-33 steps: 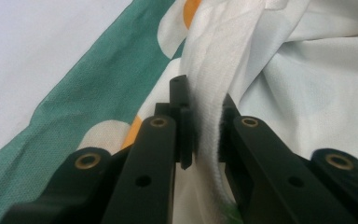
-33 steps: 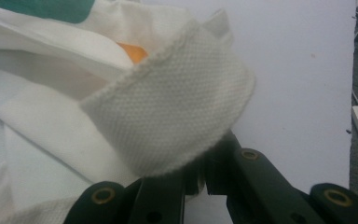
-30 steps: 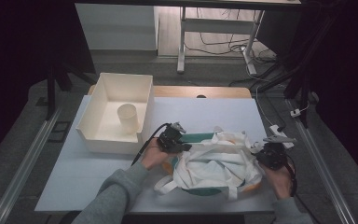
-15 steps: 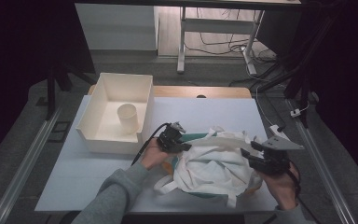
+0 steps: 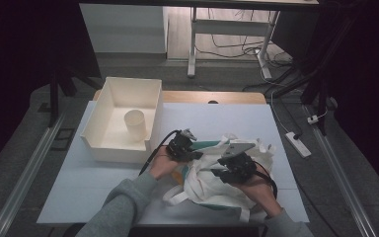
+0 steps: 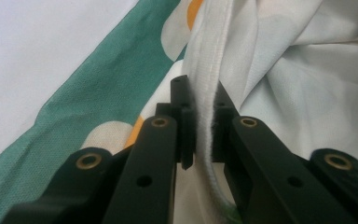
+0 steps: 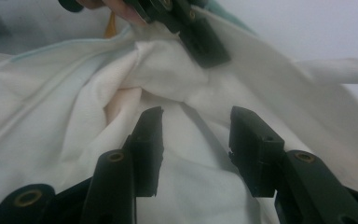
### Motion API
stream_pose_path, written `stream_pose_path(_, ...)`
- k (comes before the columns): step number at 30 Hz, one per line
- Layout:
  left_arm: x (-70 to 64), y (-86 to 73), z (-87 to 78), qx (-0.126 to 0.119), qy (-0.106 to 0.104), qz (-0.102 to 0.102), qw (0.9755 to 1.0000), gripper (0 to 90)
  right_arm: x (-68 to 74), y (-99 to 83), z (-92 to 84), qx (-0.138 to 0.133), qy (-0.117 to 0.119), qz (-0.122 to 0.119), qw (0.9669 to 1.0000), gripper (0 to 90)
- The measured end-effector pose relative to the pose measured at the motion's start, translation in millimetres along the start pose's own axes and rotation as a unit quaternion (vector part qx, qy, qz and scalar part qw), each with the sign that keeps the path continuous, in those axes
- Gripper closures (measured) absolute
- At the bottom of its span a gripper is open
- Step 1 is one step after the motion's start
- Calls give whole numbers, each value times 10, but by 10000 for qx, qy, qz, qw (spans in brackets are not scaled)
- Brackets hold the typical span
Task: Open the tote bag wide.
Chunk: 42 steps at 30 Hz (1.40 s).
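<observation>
A crumpled white cloth bag [image 5: 212,190] with a green and orange print lies at the table's front right. My left gripper [image 5: 193,154] sits at the bag's left rim, shut on a thick white hem [image 6: 205,74] that runs between its pads. Over the middle of the bag my right gripper [image 5: 217,172] points toward the left one. Its jaws [image 7: 196,135] stand open above white folds [image 7: 177,93], with no cloth pinched. They have just been opening and then closing a little. The left gripper [image 7: 200,42] shows at the top of the right gripper view.
An open white box [image 5: 103,143] with a cream cup [image 5: 134,124] inside stands at the table's back left. The bare white tabletop [image 5: 79,187] stretches left of the bag. A power strip [image 5: 296,143] and cables lie on the floor to the right.
My right gripper let go at the bag's right edge, opened, and moved left and slightly up to over the bag's middle. The left gripper stayed put, still clamped on the hem.
</observation>
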State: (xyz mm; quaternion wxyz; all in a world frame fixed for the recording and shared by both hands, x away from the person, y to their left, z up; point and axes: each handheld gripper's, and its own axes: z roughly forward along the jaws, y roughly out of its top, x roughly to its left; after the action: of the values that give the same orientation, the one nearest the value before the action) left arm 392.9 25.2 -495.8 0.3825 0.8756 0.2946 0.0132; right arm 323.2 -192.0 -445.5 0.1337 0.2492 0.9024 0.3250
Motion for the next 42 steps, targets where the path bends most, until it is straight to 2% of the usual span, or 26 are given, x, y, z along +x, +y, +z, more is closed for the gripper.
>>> stream_pose_path(3, 4, -2, -2, -13, -1, 2, 10000, 845, -84, 0, 206, 240, 216, 140, 9994, 547)
stream_pose_path(6, 0, -2, -4, -47, 13, 9, 10000, 845, -107, -51, 414, 600, 408, 147, 9973, 550)
stream_pose_path(8, -1, -1, -7, -60, 29, 17, 10000, 847, -98, -88, 496, 729, 497, 178, 9959, 594)
stream_pose_path(10, -1, -2, -8, -68, 42, 21, 10000, 849, -96, -119, 550, 809, 648, 245, 9943, 684)
stream_pose_path(13, -3, -2, -13, -81, 61, 30, 9999, 851, -95, -133, 560, 919, 854, 298, 9917, 806)
stream_pose_path(16, -3, -4, -15, -94, 72, 27, 9999, 852, -75, -162, 589, 1074, 827, 284, 9904, 897)
stream_pose_path(19, -1, -4, -18, -115, 98, 26, 9999, 853, -53, -185, 602, 1128, 799, 315, 9899, 900)
stream_pose_path(23, 0, -5, -33, -181, 160, 5, 9997, 855, -12, -203, 560, 1201, 803, 239, 9892, 900)
stream_pose_path(25, 1, -4, -43, -217, 178, -3, 9996, 856, 23, -230, 524, 1278, 886, 200, 9876, 900)
stream_pose_path(27, -2, -2, -46, -235, 181, -5, 9996, 856, 75, -278, 499, 1502, 1079, 131, 9827, 900)
stream_pose_path(29, -16, 2, -46, -258, 208, -7, 9995, 856, 141, -354, 441, 1369, 968, 140, 9857, 900)
stream_pose_path(33, -15, 2, -48, -261, 210, -31, 9994, 856, 190, -418, 371, 1432, 993, 138, 9846, 900)
stream_pose_path(36, -11, 1, -41, -244, 198, -35, 9995, 855, 181, -419, 366, 1398, 981, 74, 9853, 900)
stream_pose_path(38, -8, 0, -31, -224, 188, -33, 9996, 855, 159, -401, 339, 1202, 763, -9, 9898, 900)
stream_pose_path(39, -4, -1, -27, -215, 181, -26, 9996, 855, 125, -380, 301, 1014, 596, 7, 9931, 900)
stream_pose_path(41, -4, 0, -21, -214, 168, -41, 9996, 855, 14, -332, 193, 559, 313, 226, 9977, 900)
stream_pose_path(42, -5, 0, -21, -213, 169, -39, 9996, 855, -49, -311, 145, 412, 109, 309, 9986, 900)
